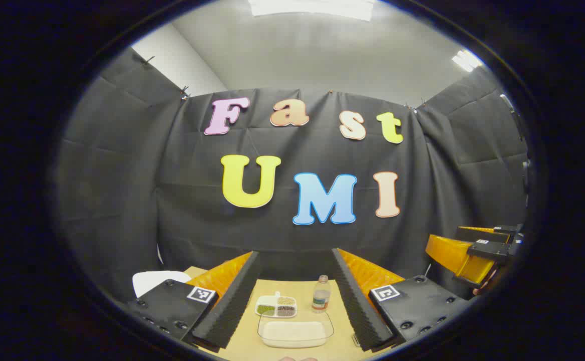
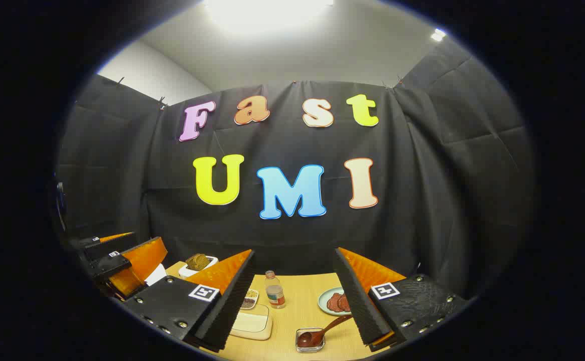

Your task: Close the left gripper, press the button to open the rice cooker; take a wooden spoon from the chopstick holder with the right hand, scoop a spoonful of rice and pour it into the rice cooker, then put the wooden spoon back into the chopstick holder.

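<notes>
Both grippers are held up over the desk with their fingers spread wide, and they hold nothing. Between the left gripper's fingers sit a clear tray of rice, a small dish of beans behind it, and a bottle. Between the right gripper's fingers a spoon lies in a little glass dish by the desk's front edge. A plate sits toward the right edge.
</notes>
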Motion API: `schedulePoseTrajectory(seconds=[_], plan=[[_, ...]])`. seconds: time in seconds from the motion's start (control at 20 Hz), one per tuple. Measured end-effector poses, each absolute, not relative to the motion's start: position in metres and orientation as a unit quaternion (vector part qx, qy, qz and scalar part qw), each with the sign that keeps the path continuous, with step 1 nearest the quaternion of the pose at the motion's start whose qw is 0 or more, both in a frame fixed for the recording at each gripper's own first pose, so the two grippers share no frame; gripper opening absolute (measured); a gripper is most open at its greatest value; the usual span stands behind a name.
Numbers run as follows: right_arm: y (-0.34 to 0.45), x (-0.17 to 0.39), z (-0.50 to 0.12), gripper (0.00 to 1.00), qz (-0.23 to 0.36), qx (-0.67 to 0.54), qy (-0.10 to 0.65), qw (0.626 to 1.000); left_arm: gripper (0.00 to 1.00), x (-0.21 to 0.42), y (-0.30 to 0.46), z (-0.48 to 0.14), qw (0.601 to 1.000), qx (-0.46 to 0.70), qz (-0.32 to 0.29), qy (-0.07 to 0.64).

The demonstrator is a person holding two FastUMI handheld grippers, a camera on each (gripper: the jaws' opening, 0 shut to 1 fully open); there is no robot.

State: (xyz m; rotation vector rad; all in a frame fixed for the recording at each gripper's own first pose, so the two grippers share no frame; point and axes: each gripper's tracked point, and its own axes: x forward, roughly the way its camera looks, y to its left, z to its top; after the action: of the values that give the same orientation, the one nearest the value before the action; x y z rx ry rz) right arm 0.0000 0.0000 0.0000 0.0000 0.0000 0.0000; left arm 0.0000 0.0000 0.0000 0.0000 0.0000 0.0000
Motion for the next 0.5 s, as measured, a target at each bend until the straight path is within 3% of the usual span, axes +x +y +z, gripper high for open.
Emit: schedulePoseTrajectory(seconds=[0.5], plan=[[0.002, -0.005, 0.001, 0.94, -0.012, -0.005, 0.001, 1.000, 0.96, -0.005, 0.031, 0.015, 1.000, 0.002, 0.018, -0.007]])
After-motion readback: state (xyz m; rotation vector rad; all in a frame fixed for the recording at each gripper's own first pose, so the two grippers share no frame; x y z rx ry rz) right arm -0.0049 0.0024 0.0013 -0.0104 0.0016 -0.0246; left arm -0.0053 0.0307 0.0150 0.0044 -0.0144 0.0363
